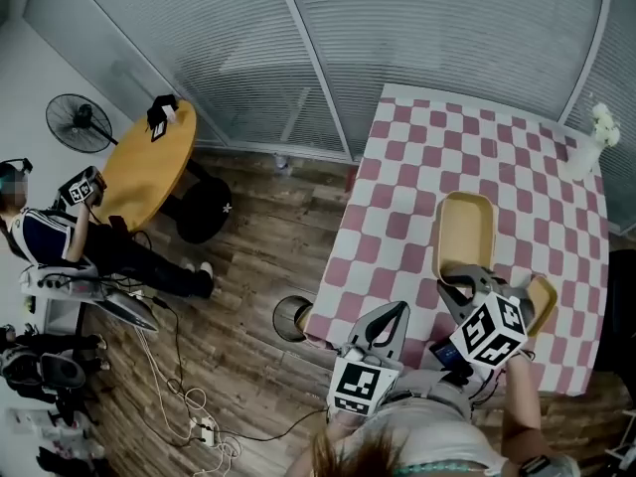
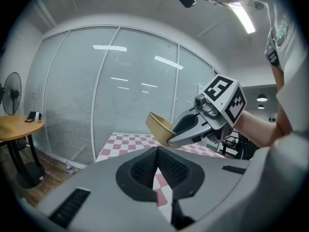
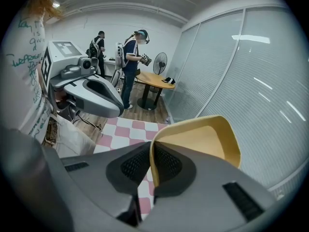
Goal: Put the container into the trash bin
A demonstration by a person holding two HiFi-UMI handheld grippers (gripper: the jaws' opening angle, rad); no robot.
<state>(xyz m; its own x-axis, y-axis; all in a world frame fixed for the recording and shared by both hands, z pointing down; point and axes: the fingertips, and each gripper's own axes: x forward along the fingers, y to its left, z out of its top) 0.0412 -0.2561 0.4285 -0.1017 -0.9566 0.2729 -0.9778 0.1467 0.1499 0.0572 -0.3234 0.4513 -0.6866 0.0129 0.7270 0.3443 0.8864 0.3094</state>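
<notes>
The right gripper [image 3: 150,151] is clenched on the near rim of the yellow container [image 3: 203,139], the thin wall pinched between its pads. In the head view the container [image 1: 465,229] is in the right half of the frame, over the pink-and-white checked table [image 1: 417,167]. The left gripper [image 1: 396,314] sits just left of the right one, by the table's near edge, its jaws pressed together on nothing. The trash bin [image 1: 290,318] stands on the wooden floor at the table's lower-left corner, partly tucked under the cloth edge, and the left gripper lies between it and the container. Another yellow piece [image 1: 543,301] peeks out at the right of the right gripper's marker cube. A vase of white flowers [image 1: 594,142] stands at the table's upper right. At the far left are a round wooden table [image 1: 149,162], a fan [image 1: 79,122], a person [image 1: 60,241] and loose cables [image 1: 189,405].
</notes>
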